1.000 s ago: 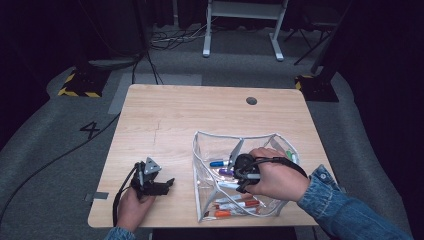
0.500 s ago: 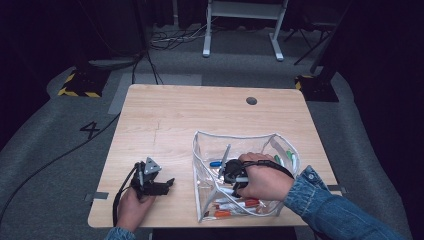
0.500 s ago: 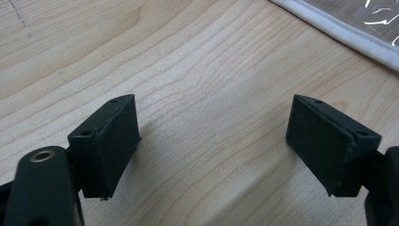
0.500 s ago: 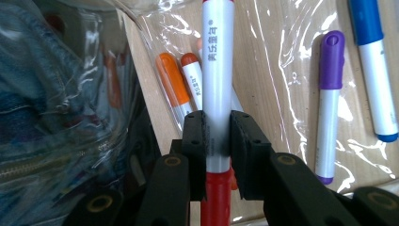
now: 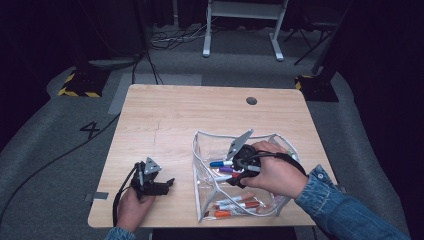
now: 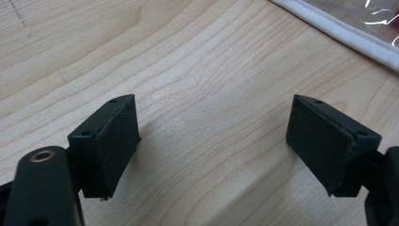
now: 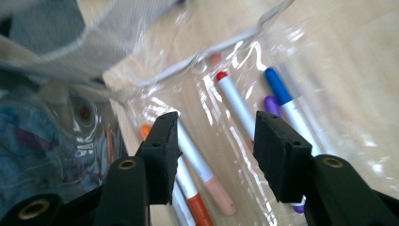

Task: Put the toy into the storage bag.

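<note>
Inside the clear pouch on the worktop, my right claw has just been opening, nothing gripped, above loose markers: orange, red, blue, purple caps. Left claw apart, empty.

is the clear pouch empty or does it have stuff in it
Not empty: the clear pouch holds several markers, lying loose on its bottom.

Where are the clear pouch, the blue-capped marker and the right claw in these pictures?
clear pouch (image 5: 200, 150): high view, on its white-edged left rim.
blue-capped marker (image 7: 278, 86): right gripper view, on its blue cap.
right claw (image 7: 214, 141): right gripper view, midway between its open fingertips.
</note>
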